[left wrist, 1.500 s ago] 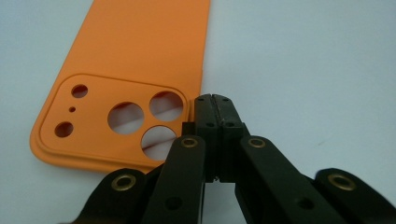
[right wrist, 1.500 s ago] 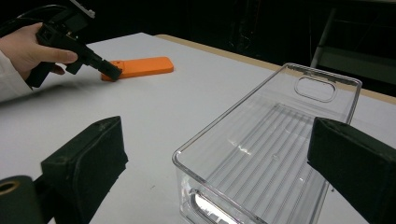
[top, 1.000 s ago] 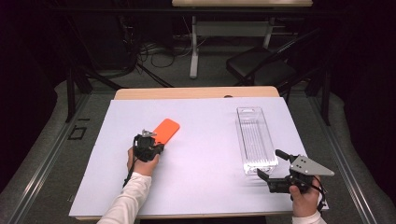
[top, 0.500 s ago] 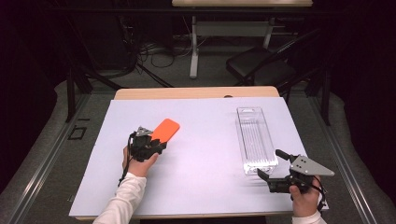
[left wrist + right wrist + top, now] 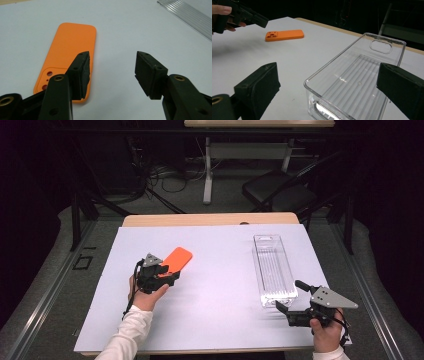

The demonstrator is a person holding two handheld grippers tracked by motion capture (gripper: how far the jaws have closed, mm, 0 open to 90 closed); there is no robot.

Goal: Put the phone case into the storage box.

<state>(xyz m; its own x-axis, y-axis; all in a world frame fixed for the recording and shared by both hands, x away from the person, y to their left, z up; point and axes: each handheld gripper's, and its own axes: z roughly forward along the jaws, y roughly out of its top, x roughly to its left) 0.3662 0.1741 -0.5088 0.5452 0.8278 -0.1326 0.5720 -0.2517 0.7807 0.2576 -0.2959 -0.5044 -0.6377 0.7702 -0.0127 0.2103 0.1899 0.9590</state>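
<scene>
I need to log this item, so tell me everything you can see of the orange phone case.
The orange phone case looks like smooth matte plastic or silicone, a rounded rectangle with camera cutouts at one end. It lies flat on the white table cover, left of the clear bin. Nothing grips it; the left gripper hovers open just above its camera end.

A wide white paper sheet (image 5: pixel 220 320) covers the pale wooden worktop (image 5: pixel 210 219), whose far edge shows bare. On the floor beyond stand a black folding chair (image 5: pixel 280 195) at far right and tangled black cables (image 5: pixel 150 180) at far left.
</scene>
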